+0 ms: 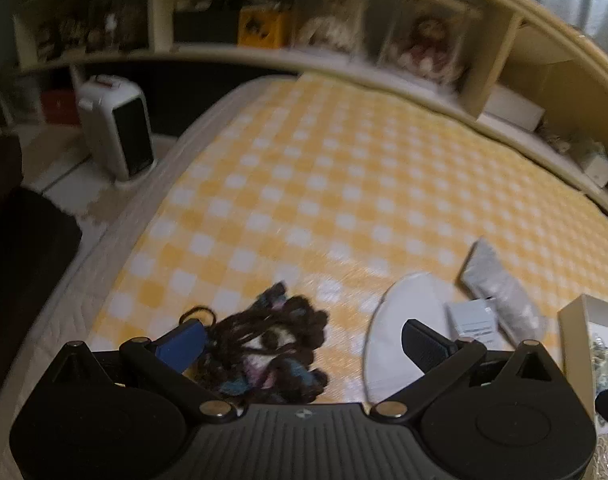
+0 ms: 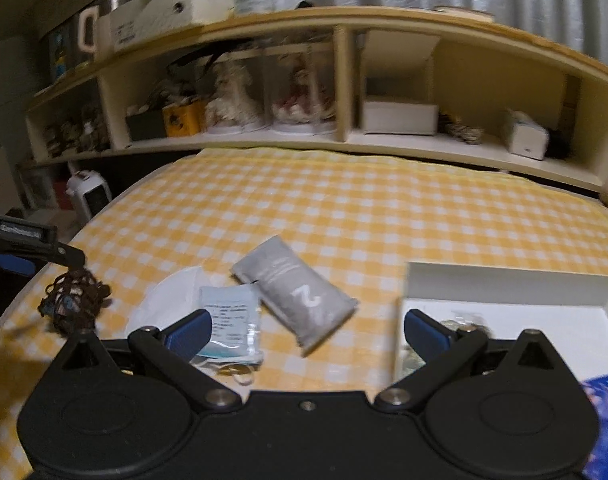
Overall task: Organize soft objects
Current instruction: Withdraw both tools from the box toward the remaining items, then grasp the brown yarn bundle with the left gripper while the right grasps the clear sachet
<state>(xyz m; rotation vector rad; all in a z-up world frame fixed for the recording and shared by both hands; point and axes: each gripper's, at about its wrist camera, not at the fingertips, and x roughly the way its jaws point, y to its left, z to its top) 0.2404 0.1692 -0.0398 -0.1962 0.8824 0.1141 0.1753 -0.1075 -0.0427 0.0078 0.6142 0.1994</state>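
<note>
A dark brown yarn bundle (image 1: 263,348) lies on the yellow checked bedspread (image 1: 344,168), between the wide-open fingers of my left gripper (image 1: 304,342). In the right wrist view the bundle (image 2: 75,300) sits just below the left gripper's fingertips (image 2: 73,258). A grey pouch marked 2 (image 2: 299,292), a pale blue packet (image 2: 231,320) and a white round item (image 2: 171,300) lie mid-bed. My right gripper (image 2: 306,330) is open and empty above them. A white box (image 2: 512,284) holding small items is at right.
A headboard shelf (image 2: 344,140) with dolls, boxes and clutter runs along the far side. A white heater (image 1: 115,128) stands on the floor left of the bed. A rubber band (image 2: 239,376) lies near the packet.
</note>
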